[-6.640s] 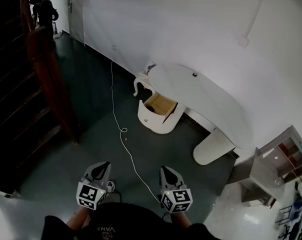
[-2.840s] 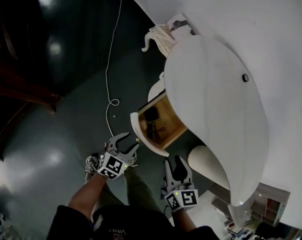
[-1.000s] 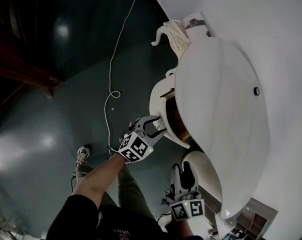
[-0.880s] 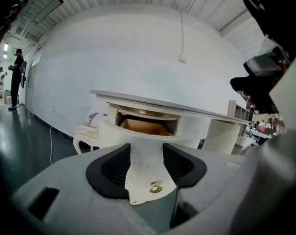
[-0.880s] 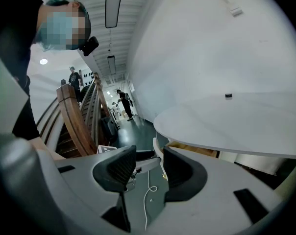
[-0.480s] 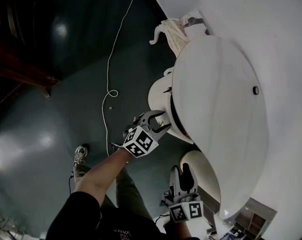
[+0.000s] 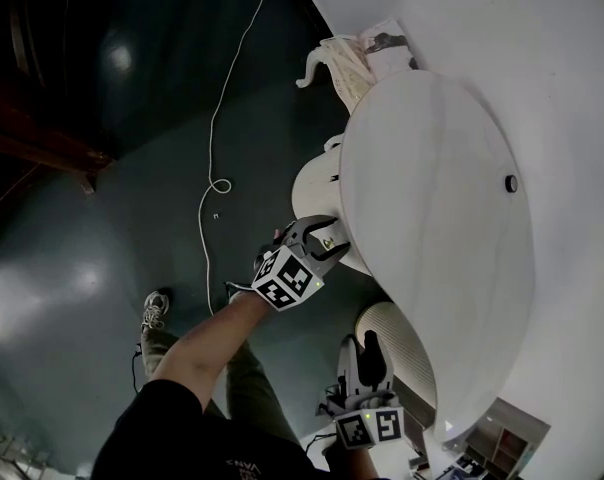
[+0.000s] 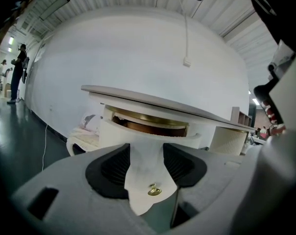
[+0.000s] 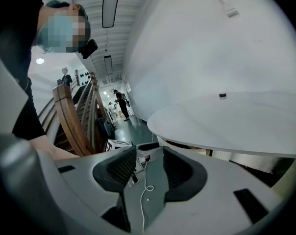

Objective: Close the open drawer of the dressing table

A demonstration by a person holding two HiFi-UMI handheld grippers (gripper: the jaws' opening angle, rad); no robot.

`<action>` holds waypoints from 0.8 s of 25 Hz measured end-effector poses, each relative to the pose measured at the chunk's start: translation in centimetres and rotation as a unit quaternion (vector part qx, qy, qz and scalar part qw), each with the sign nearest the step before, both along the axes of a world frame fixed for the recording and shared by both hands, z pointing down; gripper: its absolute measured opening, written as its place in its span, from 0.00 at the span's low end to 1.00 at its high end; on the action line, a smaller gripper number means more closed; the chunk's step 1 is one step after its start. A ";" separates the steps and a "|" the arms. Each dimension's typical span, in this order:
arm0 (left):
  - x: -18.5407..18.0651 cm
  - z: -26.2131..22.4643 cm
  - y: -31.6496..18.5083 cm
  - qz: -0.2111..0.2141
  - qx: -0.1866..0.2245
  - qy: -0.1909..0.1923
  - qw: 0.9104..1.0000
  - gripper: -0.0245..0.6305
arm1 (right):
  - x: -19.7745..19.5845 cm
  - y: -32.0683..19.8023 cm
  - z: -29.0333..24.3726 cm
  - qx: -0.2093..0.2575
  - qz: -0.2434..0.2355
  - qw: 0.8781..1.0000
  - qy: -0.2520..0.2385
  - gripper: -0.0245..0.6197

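1. My left gripper (image 7: 325, 240) is stretched out in front of me, up against the curved white front of the drawer (image 8: 119, 131) of the dressing table.
2. Its jaws stand wide apart. In the left gripper view the lower tip of the drawer front sits in the gap between them, along with its small brass knob (image 8: 154, 191). The ribbed pads lie on either side of the panel and do not clamp it.
3. The drawer is almost in. A narrow strip of its brown wooden inside (image 8: 149, 125) shows between the drawer front and the underside of the table top.
4. From the head view, the white oval table top (image 7: 432, 208) overhangs the drawer, and a small dark dot (image 7: 509, 183) sits on the top near its far edge.
5. My right gripper (image 7: 360, 356) is low and close to my body, well apart from the drawer and just beside the ribbed white pedestal (image 7: 392, 330) under the table.
6. Its jaws are also apart and hold nothing. Between them I see only the dark floor (image 7: 112, 228) and a white cable (image 9: 147, 199) lying on it.
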State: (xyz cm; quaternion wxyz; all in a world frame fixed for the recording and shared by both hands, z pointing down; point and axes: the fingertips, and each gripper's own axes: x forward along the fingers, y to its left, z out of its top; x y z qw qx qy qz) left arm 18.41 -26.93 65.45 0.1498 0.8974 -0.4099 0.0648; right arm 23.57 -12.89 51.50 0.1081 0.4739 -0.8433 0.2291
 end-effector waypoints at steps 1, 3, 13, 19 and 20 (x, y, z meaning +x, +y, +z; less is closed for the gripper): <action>0.1 0.0 -0.2 0.000 0.001 0.002 1.000 0.36 | -0.2 -0.2 -0.1 0.002 0.001 1.000 -0.005 0.31; 0.3 0.1 -0.7 0.002 0.004 0.004 1.000 0.36 | -0.3 -0.4 -0.1 0.002 0.004 1.000 -0.009 0.31; 1.1 -0.1 -2.6 0.023 0.023 0.004 0.999 0.40 | 0.2 -1.5 0.3 -0.003 0.015 1.000 -0.010 0.31; 1.8 -0.2 -3.8 0.031 0.022 0.006 0.999 0.40 | 1.4 -1.6 1.3 -0.015 0.013 1.000 0.015 0.31; 2.0 -0.2 -4.0 0.032 0.022 0.008 0.999 0.40 | 1.6 -1.6 1.3 -0.015 0.014 1.000 0.016 0.31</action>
